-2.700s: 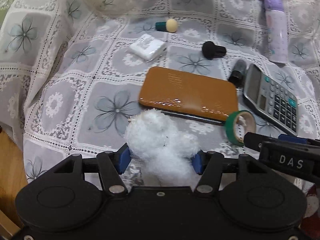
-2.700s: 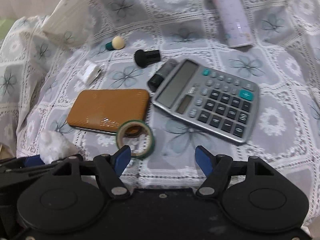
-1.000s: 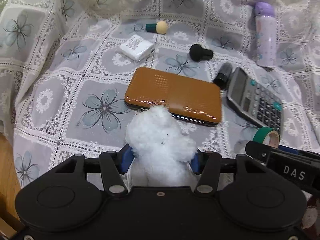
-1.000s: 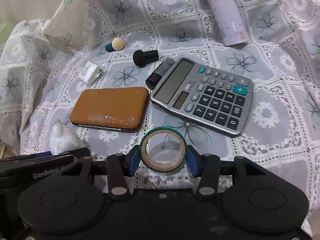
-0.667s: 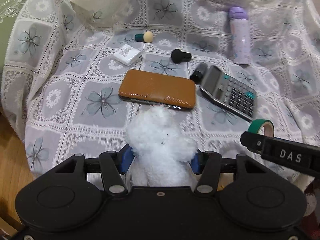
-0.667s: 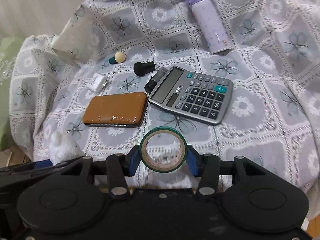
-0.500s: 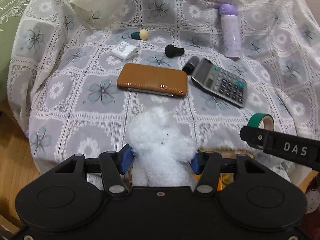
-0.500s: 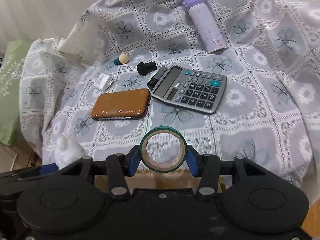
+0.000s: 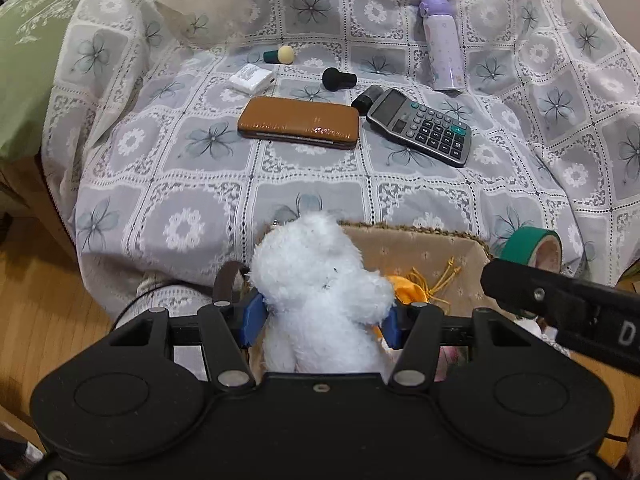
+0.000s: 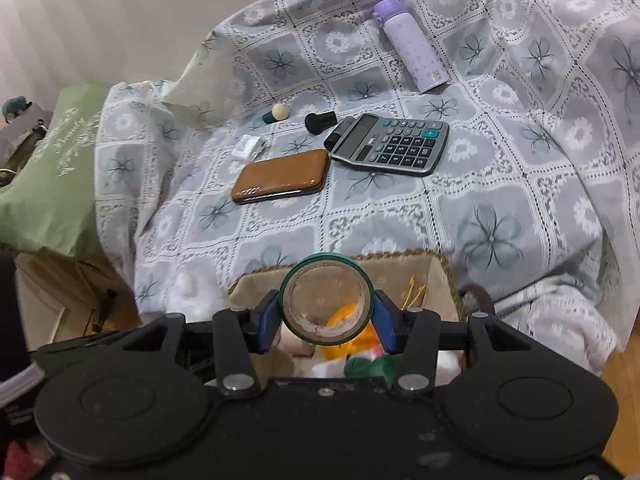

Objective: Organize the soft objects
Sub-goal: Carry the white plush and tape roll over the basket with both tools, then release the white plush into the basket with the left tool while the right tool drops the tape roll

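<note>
A: What is held in the jaws at this point?

B: A white plush toy is clamped between the jaws of the left gripper, which are closed in on its fluffy body. A roll of green tape is pinched between the jaws of the right gripper, drawn in tight against its rim.

A: Where are the 2 things relative to the drop spot?

B: A fabric-lined basket is seen just beyond and below both pairs of jaws, with an orange pouch already inside. The plush appears to be over the basket's near left part, the tape over its middle.

A: How is the step best done?

B: The plush should be lowered until it is clearly inside the rim before the jaws are opened, since its pile may cling to the pads. The 2 grippers are best kept apart so that neither release is blocked. Whether the tape counts as soft is doubtful.
</note>
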A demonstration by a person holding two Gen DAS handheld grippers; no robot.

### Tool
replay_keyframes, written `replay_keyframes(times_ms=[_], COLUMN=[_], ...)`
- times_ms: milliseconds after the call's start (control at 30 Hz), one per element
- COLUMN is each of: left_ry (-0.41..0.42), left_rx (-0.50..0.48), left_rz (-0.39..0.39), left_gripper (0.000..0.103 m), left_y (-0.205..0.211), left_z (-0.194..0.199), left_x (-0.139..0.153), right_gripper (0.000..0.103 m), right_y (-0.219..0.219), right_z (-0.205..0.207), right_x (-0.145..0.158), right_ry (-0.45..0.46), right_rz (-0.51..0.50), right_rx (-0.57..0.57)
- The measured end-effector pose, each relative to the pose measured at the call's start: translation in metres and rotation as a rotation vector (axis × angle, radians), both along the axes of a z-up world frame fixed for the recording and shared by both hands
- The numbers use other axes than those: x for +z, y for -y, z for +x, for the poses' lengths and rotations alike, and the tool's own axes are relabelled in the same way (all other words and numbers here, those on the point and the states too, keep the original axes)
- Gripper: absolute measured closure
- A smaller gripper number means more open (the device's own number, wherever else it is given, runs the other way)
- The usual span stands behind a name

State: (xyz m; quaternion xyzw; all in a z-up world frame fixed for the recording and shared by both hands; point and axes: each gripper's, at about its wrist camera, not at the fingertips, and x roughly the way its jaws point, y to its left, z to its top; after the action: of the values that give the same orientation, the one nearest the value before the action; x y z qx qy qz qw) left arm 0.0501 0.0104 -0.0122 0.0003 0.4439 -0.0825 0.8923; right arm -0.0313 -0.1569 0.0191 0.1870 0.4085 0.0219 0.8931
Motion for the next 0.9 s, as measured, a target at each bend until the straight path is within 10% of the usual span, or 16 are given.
replay_keyframes(times_ms=[900], left_ry=[0.023], left_rx=[0.052], left_rz=[0.044], left_gripper=[0.037], left_y=[-0.002], left_z=[-0.015], left_x=[-0.005], right_gripper=[0.055], right_y=[-0.001], right_z=[-0.018], right_x=[-0.001], right_ry=[-0.036], right_rz=[0.018], right_rx=[-0.024])
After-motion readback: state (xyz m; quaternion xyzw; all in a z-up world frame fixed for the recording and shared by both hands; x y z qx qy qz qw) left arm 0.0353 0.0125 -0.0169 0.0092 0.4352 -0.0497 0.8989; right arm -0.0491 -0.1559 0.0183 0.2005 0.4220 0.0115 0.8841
